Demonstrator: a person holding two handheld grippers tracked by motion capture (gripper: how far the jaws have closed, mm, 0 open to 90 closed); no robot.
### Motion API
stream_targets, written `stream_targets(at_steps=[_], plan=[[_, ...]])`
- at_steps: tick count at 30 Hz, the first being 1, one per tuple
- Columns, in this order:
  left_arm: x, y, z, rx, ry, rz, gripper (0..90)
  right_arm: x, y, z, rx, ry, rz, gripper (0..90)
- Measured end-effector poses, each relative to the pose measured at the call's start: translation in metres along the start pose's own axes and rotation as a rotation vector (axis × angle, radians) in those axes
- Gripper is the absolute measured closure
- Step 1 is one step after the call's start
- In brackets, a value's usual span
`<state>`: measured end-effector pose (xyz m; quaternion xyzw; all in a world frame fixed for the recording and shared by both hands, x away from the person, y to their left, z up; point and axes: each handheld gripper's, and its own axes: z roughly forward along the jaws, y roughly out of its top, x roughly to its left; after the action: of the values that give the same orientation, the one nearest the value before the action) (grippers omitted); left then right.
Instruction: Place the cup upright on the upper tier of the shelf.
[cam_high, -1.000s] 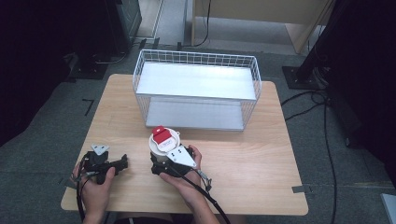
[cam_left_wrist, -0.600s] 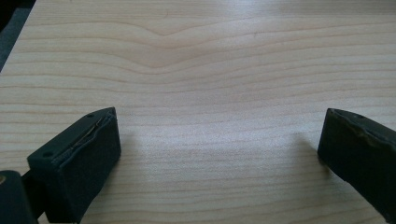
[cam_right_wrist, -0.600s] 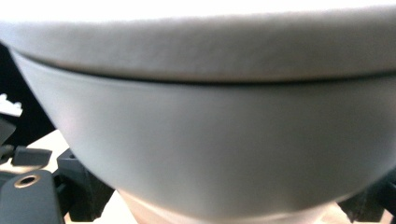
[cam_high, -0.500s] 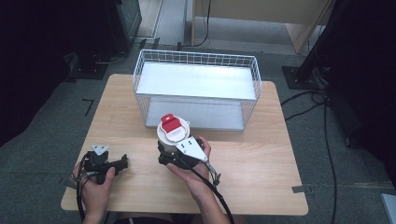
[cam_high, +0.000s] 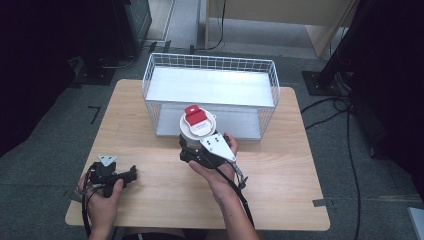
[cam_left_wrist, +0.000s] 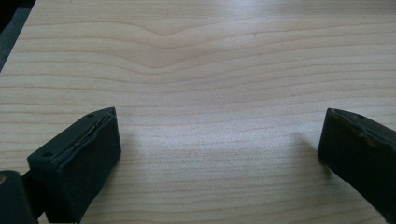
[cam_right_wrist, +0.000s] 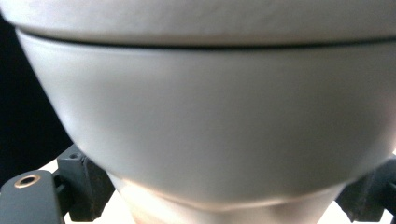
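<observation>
- The right gripper (cam_high: 200, 146) was clamped on a white cup (cam_high: 198, 127) with a red-and-white lid (cam_high: 195, 118), held near the middle of the table (cam_high: 280, 165), just at the 6 o'clock side of the wire basket (cam_high: 210, 95).
- In the right gripper view the cup's pale, rounded wall (cam_right_wrist: 205, 116) bulged wide between the jaws, which pinched it low down where it narrows. Whether the cup was lifted or resting on the wood could not be told.
- Risk, as a judgement: a grip so low on a tapering, smooth body could let the cup tip or slide out at 12 o'clock if the hand tilted or jerked. The top-heavy part sat above the jaws.
- Another risk: the basket's front wall stood close at 12 o'clock of the cup. A low carry could knock the cup against its rim and loosen the lid.
- The cup was closed by its lid, so its contents could not be seen.
- The basket held nothing visible. Only its pale floor and a flat shelf-like panel showed inside the wire.
- The left gripper (cam_high: 117, 176) lay at about 8 o'clock on the table, near the edge, its jaws spread wide over bare wood (cam_left_wrist: 210, 93) and holding nothing.
</observation>
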<state>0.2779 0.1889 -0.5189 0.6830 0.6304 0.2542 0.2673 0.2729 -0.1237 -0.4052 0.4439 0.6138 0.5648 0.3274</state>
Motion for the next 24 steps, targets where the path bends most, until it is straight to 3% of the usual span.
stream_targets(at_steps=[13, 24], plan=[[0.0, 0.0, 0.0, -0.001, 0.0, -0.001, 0.0, -0.017, 0.028, 0.004, -0.052, -0.04, -0.018, 10.3], [0.0, 0.0, 0.0, -0.001, 0.0, -0.001, 0.0, -0.035, 0.065, 0.011, -0.114, -0.082, -0.039, 10.3]])
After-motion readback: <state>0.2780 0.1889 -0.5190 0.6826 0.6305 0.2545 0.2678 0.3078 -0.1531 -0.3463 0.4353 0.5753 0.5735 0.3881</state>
